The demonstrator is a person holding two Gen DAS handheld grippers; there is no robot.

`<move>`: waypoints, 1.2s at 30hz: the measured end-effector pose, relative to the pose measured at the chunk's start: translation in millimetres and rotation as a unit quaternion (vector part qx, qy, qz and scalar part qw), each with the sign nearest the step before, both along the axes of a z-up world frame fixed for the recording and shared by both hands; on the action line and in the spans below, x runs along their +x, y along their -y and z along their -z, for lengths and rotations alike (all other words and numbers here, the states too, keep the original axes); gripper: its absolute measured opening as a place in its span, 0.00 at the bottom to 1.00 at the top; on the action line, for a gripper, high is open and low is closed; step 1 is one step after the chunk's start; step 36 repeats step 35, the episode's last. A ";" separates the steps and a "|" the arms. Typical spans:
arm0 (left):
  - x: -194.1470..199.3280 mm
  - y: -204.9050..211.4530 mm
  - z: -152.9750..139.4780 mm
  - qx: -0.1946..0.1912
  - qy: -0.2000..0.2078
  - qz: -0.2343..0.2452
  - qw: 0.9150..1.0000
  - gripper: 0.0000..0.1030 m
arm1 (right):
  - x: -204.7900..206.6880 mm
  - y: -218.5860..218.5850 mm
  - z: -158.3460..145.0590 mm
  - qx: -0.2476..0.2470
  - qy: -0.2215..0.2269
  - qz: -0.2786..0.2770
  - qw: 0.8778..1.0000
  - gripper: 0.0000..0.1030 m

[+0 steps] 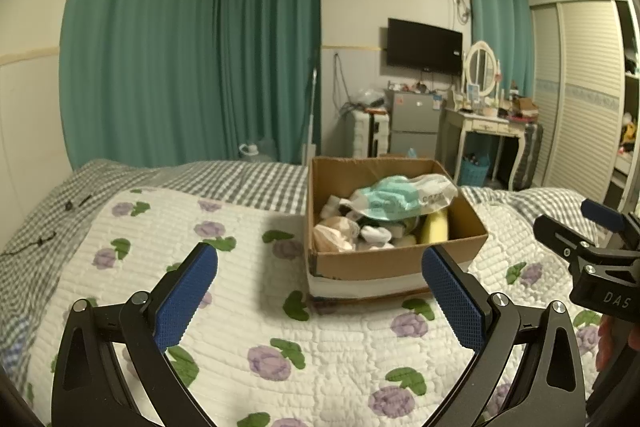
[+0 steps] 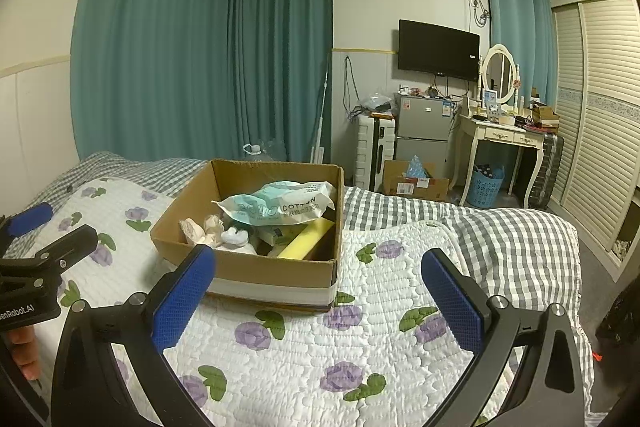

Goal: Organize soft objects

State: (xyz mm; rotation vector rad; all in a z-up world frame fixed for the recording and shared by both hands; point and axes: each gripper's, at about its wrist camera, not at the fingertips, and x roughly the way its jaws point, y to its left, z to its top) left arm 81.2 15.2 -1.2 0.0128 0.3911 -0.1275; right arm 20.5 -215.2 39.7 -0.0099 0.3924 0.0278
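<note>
An open cardboard box [image 1: 400,261] [image 2: 276,269] stands on the flowered quilt [image 1: 240,307] [image 2: 360,327]. Inside lie a green-white cotton tissue pack [image 1: 400,199] [image 2: 280,207], a yellow sponge [image 1: 434,227] [image 2: 306,239], white socks [image 1: 376,235] [image 2: 236,237] and a beige soft bundle [image 1: 334,235] [image 2: 200,229]. My left gripper [image 1: 320,267] is open and empty, hovering before the box. My right gripper [image 2: 318,267] is open and empty, close to the box's right front corner. Each gripper shows at the edge of the other's view.
The bed has a grey checked sheet [image 2: 480,223]. Beyond it stand teal curtains [image 1: 180,47], a small fridge [image 2: 424,131], a white dressing table [image 2: 500,135], a blue basket [image 2: 486,187], another cardboard box on the floor [image 2: 414,183] and a slatted wardrobe [image 2: 600,107].
</note>
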 end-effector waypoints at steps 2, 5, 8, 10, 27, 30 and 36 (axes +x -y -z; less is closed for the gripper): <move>0.0 0.0 0.1 0.000 0.000 0.000 1.000 1.00 | 0.3 0.0 -0.3 -0.001 -0.001 0.000 1.000 1.00; 0.1 -0.1 -0.4 0.000 0.001 0.001 1.000 1.00 | 0.4 -0.5 0.2 0.000 -0.002 -0.001 1.000 1.00; 0.3 0.0 -0.2 0.001 0.000 0.000 1.000 1.00 | 0.5 -2.4 0.7 -0.001 -0.003 -0.001 1.000 1.00; 0.1 0.0 -0.1 0.000 0.000 0.000 1.000 1.00 | 1.0 -3.5 0.7 -0.002 -0.003 -0.001 1.000 1.00; 0.2 0.1 0.2 0.000 0.001 -0.001 1.000 1.00 | 1.6 -3.8 2.2 0.000 -0.007 -0.003 1.000 1.00; 0.4 -0.1 -0.5 0.002 0.004 -0.002 1.000 1.00 | 1.6 -4.2 2.5 -0.001 -0.007 -0.003 1.000 1.00; -0.7 -0.6 -0.7 0.001 0.009 -0.002 1.000 1.00 | 2.0 -3.7 2.5 0.000 -0.008 -0.003 1.000 1.00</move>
